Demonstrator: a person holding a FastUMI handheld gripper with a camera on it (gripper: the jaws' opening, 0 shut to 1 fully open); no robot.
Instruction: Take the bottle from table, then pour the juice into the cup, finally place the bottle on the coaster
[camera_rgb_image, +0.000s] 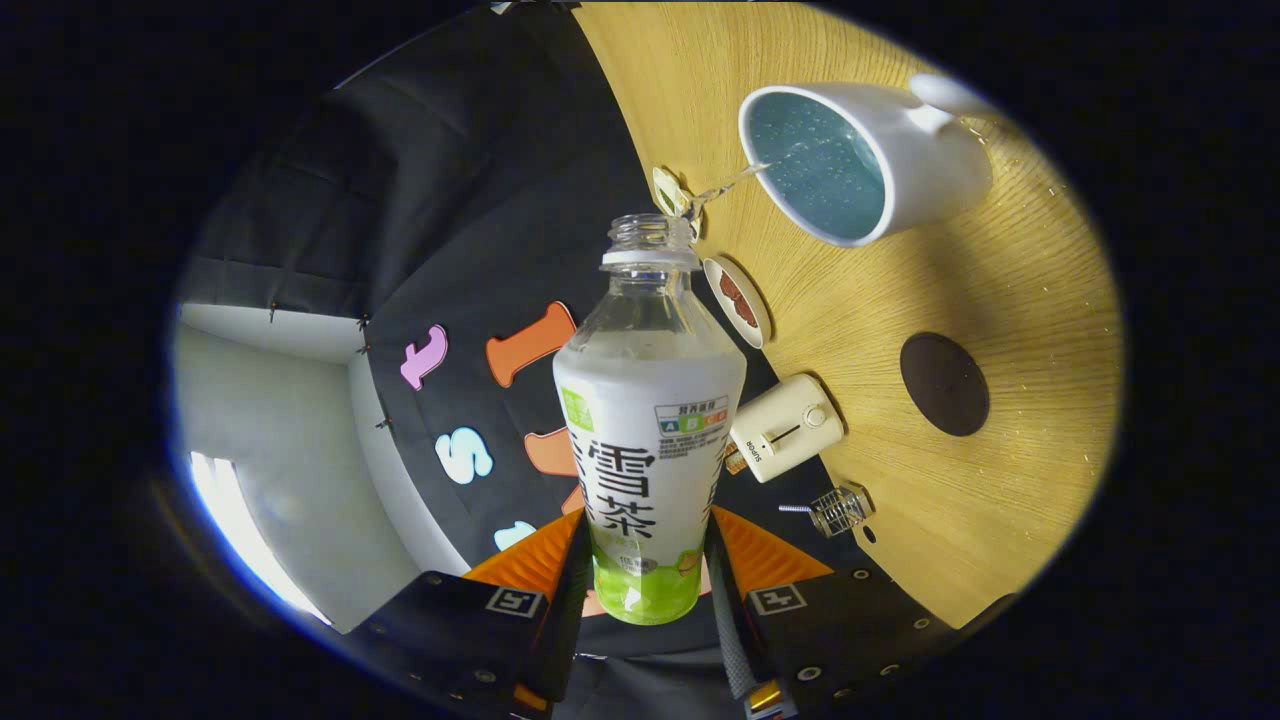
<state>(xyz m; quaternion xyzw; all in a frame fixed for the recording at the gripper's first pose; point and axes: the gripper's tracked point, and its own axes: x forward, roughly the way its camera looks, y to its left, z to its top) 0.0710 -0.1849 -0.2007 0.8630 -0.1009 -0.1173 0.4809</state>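
Note:
My gripper (645, 575) is shut on the lower part of a clear bottle (648, 400) with a white and green label and no cap. The view is rolled over, so the bottle is tipped with its open mouth toward the white cup (935, 175). A thin clear stream runs from the mouth into the cup, whose blue inside holds some liquid. The cup stands on the wooden table (1010, 480), beyond the fingers. A dark round coaster (944, 384) lies on the table between the cup and the gripper.
A cream-coloured small appliance (788, 425) stands at the table's edge beside the bottle. A small plate with something brown on it (737, 300) and another small dish (668, 190) lie near the bottle's mouth. A small clear glass object (838, 509) sits near the fingers.

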